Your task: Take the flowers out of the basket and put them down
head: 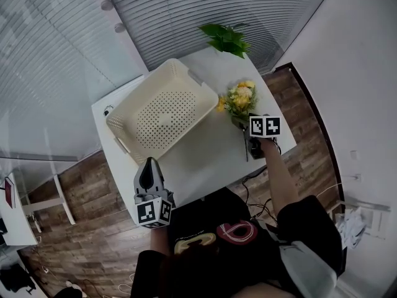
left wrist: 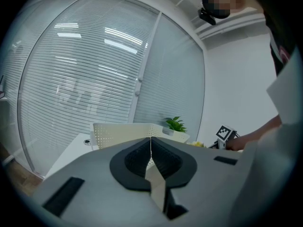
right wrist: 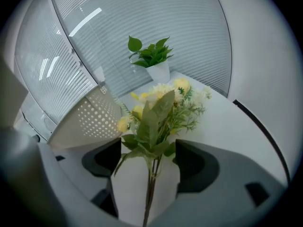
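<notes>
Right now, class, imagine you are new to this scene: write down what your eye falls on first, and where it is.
The yellow flowers catch the eye first: they lie on the white table just right of the cream basket, with their stems between the wide-open right tongs. The perforated basket stands empty in the middle of the table, and a green potted plant marks the far edge.
</notes>
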Tool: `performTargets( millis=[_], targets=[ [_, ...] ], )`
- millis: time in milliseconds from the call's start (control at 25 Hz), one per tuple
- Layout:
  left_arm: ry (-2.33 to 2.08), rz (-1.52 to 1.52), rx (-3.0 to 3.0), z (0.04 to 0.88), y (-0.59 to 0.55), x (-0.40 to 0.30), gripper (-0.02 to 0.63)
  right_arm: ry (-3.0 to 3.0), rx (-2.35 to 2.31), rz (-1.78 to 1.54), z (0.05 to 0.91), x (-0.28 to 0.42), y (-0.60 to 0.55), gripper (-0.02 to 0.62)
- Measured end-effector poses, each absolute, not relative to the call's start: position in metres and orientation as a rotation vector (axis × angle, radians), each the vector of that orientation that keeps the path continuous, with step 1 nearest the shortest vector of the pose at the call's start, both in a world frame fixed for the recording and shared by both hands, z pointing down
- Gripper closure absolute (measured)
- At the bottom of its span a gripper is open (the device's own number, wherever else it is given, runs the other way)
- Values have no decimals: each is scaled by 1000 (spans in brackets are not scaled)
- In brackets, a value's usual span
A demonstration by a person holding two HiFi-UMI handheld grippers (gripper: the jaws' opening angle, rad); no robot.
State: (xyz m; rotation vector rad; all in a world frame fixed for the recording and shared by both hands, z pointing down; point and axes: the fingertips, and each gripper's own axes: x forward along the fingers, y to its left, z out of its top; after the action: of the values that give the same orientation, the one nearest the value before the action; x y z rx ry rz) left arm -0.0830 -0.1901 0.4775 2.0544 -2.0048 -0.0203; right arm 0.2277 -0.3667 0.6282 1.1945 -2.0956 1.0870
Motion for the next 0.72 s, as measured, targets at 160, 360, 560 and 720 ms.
performTargets(
  millis=[160, 360, 560, 720],
  targets=[
    [-1992, -30, 2064, 479, -186, -81, 588, -2141, 1281, 1062, 609, 236, -363, 252],
    [-1975, -46, 2081, 478, -181, -80, 588, -2227, 1344, 960, 574, 239, -356, 252],
    [-1957, -73, 2103, 474, -177, -80, 588, -2339, 1363, 864, 537, 228, -345, 252],
    [-1943, -103, 2112, 472, -175, -80, 588, -2418, 1414, 897, 516, 222, -334, 252]
  ],
)
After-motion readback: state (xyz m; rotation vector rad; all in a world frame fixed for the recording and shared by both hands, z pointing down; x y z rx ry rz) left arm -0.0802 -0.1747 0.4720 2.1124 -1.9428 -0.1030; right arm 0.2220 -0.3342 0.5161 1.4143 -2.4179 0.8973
